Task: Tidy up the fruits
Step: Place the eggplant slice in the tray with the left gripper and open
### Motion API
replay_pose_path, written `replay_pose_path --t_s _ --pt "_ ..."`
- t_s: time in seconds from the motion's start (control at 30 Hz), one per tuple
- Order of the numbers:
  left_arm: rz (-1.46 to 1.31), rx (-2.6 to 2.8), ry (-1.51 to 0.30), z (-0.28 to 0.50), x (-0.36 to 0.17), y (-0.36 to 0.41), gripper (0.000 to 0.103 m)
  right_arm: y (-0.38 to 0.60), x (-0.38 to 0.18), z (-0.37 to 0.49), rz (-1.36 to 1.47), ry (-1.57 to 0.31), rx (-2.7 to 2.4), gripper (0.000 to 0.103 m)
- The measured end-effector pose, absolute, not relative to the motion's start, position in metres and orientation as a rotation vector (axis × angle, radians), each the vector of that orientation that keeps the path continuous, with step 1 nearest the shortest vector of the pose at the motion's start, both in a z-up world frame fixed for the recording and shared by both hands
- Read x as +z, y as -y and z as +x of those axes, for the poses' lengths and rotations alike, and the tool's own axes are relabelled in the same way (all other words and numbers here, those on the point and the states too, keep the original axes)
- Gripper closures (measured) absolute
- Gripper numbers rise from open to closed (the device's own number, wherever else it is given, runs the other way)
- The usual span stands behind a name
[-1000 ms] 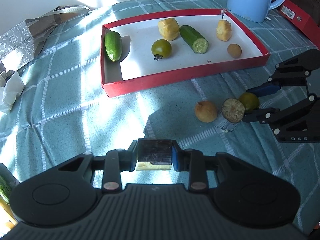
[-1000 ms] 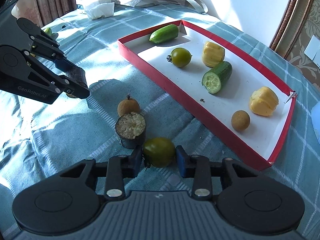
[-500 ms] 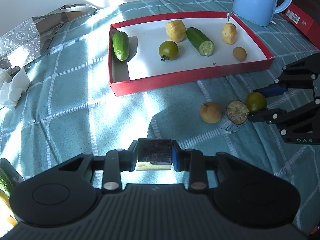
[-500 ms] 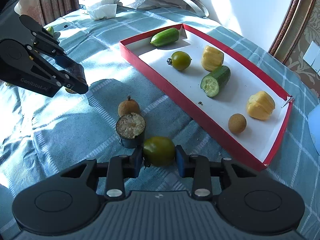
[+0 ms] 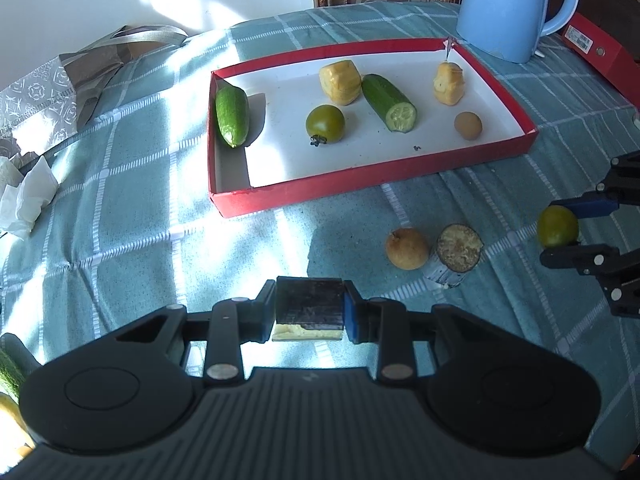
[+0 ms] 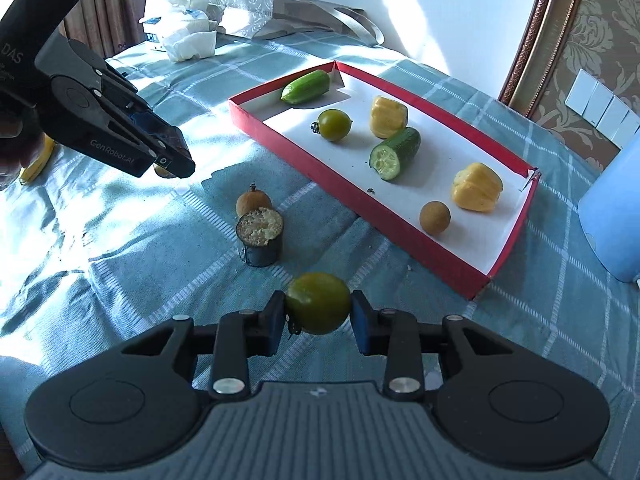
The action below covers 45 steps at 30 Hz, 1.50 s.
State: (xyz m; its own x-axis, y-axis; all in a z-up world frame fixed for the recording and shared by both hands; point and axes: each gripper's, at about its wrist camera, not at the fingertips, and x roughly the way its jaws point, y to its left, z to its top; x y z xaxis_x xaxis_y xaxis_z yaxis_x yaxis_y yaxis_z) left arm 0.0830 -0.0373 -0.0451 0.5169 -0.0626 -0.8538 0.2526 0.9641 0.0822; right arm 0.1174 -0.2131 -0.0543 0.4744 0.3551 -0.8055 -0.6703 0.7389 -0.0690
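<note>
My right gripper [image 6: 319, 316] is shut on a green tomato [image 6: 319, 303], held just above the cloth; the left wrist view shows that same tomato [image 5: 557, 227] at the right edge. My left gripper [image 5: 310, 309] is shut on a dark-skinned, pale-fleshed chunk [image 5: 309, 305], an eggplant piece by its look. The red tray [image 5: 360, 182] holds two cucumber pieces [image 5: 231, 115], a green tomato [image 5: 325, 123], two yellow pieces [image 5: 340, 82] and a small brown longan [image 5: 467, 124]. On the cloth in front of the tray lie a brown longan [image 6: 253, 203] and an upright eggplant stub [image 6: 260, 236].
A blue kettle [image 5: 508, 4] stands behind the tray's far right corner, with a red box [image 5: 596, 52] beside it. A grey bag [image 5: 60, 84] and crumpled tissues [image 5: 24, 196] lie at the left. The tablecloth [image 5: 120, 220] is checked teal.
My right gripper has lifted the green tomato off the cloth and drawn it to the right, away from the eggplant stub. The left gripper keeps its hold and has barely shifted.
</note>
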Motion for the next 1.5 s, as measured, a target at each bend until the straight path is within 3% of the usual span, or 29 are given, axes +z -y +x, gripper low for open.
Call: replay_pose_path --t_s 0.7,1.37,1.47,1.5 --pt "0.269 -0.259 -0.920 0.147 -0.023 0.069 0.073 0.236 -0.033 0.086 -0.309 -0.856 0.543 0.070" --pt "0.379 -0.280 -0.896 0.239 -0.049 0.119 0.073 0.248 -0.019 0.086 -0.286 -0.854 0.448 0.070" --pt "0.382 -0.280 -0.898 0.245 -0.052 0.121 0.070 0.248 -0.016 0.090 -0.272 -0.845 0.438 0.070" --pt "0.386 -0.272 -0.898 0.245 -0.053 0.121 0.064 0.248 -0.015 0.092 -0.267 -0.842 0.437 0.070"
